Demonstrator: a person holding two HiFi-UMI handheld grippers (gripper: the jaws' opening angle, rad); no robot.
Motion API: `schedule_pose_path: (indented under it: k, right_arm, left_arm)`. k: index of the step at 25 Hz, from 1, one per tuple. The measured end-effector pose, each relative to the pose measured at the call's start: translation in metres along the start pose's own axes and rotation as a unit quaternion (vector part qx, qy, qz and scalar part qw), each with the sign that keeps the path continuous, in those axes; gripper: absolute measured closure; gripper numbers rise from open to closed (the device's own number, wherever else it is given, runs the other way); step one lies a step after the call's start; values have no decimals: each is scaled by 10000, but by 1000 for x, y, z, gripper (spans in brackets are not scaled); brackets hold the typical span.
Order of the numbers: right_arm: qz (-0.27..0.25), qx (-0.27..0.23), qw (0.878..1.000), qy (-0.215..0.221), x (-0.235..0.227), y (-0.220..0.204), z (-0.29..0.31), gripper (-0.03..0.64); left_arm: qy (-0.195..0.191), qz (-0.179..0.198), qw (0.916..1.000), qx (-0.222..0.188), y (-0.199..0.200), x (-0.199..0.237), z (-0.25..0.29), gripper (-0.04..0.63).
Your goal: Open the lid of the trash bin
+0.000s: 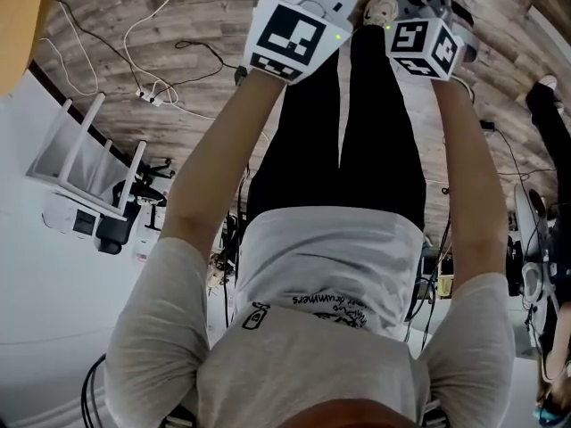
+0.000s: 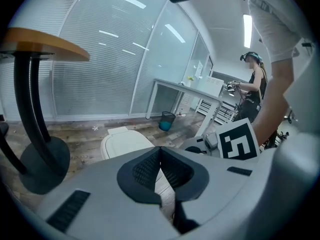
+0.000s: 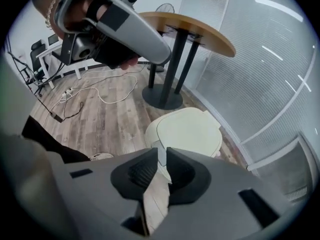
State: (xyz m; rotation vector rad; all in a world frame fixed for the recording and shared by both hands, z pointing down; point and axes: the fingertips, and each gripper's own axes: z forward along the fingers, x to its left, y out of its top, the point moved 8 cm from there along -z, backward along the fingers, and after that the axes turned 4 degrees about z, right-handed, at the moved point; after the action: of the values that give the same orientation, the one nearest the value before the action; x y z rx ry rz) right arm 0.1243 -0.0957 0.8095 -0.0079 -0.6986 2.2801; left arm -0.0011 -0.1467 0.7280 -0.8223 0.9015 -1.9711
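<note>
The trash bin is a low cream-white bin with its lid lying flat and closed, standing on the wood floor just beyond my right gripper. That gripper's jaws stand a narrow gap apart with nothing between them. From the left gripper view the same bin sits ahead and slightly left of my left gripper, whose fingertips meet with nothing in them. Neither gripper touches the bin. In the head view only the marker cubes of the left and right grippers show, side by side; the bin is hidden there.
A round wooden table on a black pedestal base stands just behind the bin. Cables trail over the floor. A small dark waste basket, a white desk and another person are farther off. Glass walls with blinds close the side.
</note>
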Motion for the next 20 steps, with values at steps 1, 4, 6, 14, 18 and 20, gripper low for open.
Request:
schedule_pose_path:
  k: [1,4,6,14,18,20]
  right_arm:
    - [-75,74,9999,25,1,-4,6,552]
    - [-226,304,9992,117,5,-18,23,532]
    - [-268,405,9987,139,8,-26,32,532]
    - [-606,621,9962,122,20,-31,59,503]
    - [-591,745,9953,163,24,-27,70,486]
    - [-606,757,9951,195,24,-25,74,486]
  left_arm:
    - [-18,-34,10000,64,-8,2,6,579]
    - [-98,-166,9994,282,-28,8,22,580]
    - [-167,-224,9987,424,-39,10,32,580]
    - [-338,-118,9953,903,-68,15,55,580]
    - [-381,-90,9938,1037,-76,16,63,580]
    - [-379,-100,9936,1058,-76,17,66,579]
